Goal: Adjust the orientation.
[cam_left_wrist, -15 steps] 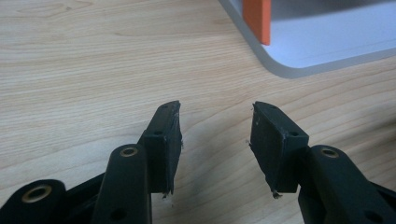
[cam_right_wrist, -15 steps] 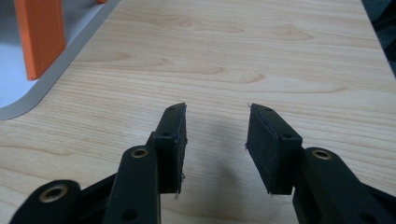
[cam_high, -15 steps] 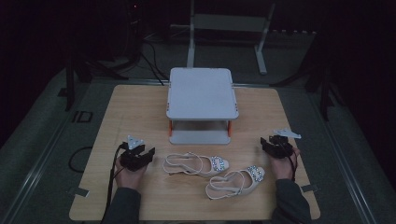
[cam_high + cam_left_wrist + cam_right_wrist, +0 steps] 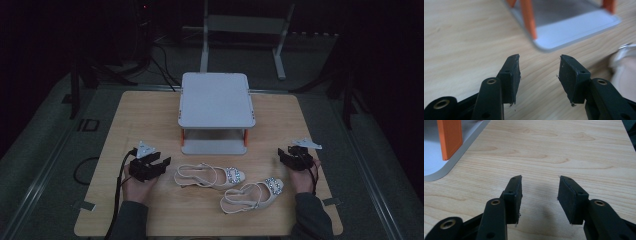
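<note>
I rest both tools on the table, flanking the work: left gripper (image 4: pixel 161 163) left of the near sandals (image 4: pixel 210 176), right gripper (image 4: pixel 286 153) right of them, both claws parted and empty, ready to lift shoes onto the far rack (image 4: pixel 216 95).

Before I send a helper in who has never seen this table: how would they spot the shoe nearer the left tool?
Find the grey two-tier rack standing mid-table. Two pale slingback shoes lie in front of it. Take the left shoe, directly below the rack, with its jewelled toe pointing right; the right shoe lies nearer the table's front edge and is angled.
</note>
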Tool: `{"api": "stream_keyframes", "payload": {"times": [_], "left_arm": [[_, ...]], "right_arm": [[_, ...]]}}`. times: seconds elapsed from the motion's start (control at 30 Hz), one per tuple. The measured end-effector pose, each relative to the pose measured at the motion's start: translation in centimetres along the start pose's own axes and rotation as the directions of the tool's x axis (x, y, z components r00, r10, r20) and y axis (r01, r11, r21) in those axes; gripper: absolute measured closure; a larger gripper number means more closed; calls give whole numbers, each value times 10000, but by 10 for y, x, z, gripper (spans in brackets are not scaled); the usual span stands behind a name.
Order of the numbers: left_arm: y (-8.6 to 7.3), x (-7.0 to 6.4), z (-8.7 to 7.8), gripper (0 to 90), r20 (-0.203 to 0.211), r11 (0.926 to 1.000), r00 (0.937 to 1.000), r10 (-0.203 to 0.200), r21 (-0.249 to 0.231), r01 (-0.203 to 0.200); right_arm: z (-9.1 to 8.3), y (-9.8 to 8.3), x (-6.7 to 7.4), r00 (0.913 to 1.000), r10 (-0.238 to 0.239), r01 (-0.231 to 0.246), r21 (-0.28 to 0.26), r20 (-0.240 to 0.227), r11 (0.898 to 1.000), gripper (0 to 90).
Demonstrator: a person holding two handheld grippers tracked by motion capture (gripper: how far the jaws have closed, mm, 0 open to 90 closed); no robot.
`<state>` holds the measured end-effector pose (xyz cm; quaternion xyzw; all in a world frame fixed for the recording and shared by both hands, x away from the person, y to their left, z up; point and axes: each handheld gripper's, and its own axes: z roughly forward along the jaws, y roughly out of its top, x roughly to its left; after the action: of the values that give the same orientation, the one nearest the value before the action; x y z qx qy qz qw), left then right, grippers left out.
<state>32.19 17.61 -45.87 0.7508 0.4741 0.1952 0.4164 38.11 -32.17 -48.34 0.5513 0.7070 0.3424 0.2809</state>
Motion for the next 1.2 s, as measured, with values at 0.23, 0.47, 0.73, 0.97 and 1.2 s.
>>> {"api": "stream_keyframes", "payload": {"times": [0.23,0.47,0.73,0.97,1.2], "left_arm": [[24,-17,-13,571,678,9974,9952,706,-224,-692],[47,-38,-20,579,1337,9907,9817,1354,-277,-1329],[52,-63,-2,570,2114,9718,9553,2069,683,-2256],[47,-74,28,610,2759,9407,9307,2400,1706,-2931],[44,-77,32,770,2954,9246,9204,2561,2031,-3224]], "right_arm": [[0,0,1,10000,-100,100,43,-4,9999,531],[-1,0,2,10000,-69,69,25,7,10000,527],[-1,0,2,10000,-62,62,50,-24,10000,526],[0,-1,1,10000,-57,57,84,-28,9999,526],[1,-1,1,10000,-35,36,125,-36,9999,526]]}}
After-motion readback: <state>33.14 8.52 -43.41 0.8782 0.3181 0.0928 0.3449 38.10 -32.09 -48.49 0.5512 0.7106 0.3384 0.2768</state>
